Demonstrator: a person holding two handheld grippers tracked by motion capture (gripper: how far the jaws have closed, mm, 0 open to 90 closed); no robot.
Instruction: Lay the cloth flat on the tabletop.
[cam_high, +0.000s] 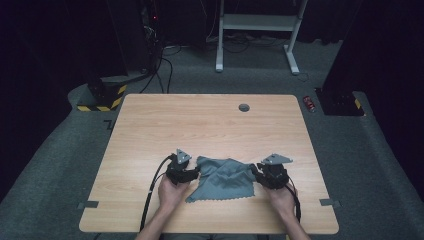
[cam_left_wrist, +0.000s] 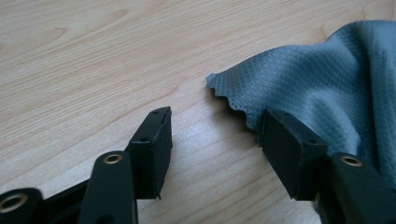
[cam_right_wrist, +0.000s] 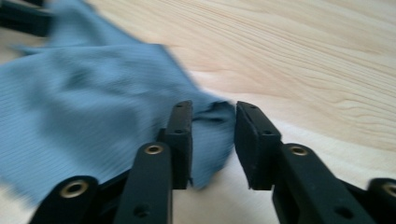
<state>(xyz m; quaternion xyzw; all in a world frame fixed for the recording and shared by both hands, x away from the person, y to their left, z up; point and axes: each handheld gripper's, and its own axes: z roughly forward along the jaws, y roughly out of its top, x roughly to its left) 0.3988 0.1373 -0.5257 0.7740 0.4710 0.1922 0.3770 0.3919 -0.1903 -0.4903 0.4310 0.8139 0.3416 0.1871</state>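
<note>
The cloth (cam_high: 221, 179) lies rumpled near the table's (cam_high: 150, 125) front edge, about mid-width, between your two grippers. One ridge is humped up across its middle, and the scalloped hem faces you.

Your right gripper (cam_high: 264, 175) is at the cloth's right edge. In the right gripper view its jaws are part-spread with a fold of cloth (cam_right_wrist: 93, 116) bunched between them. There's still a gap to the right-hand jaw, so it isn't clamped yet. If you lift now, my guess is the fold slides straight out. (That view is motion-blurred, so don't trust it for how deep the fold sits.)

Your left gripper (cam_high: 187, 174) is at the left edge with its jaws spread wide. In the left gripper view the pointed corner (cam_left_wrist: 212, 83) sits ahead of the jaws. The right-hand jaw touches or overlaps the hem, and the left-hand jaw is over bare wood.

Risks, as I judge them:
- If you close the left here, you catch a sliver of hem or nothing at all. Move forward over the corner first.
- If you pull with one side gripped and the other loose, the cloth drags and bunches further.
- With jaw tips this low, they may scrape the wood and shove the cloth away instead of getting under it.
</note>
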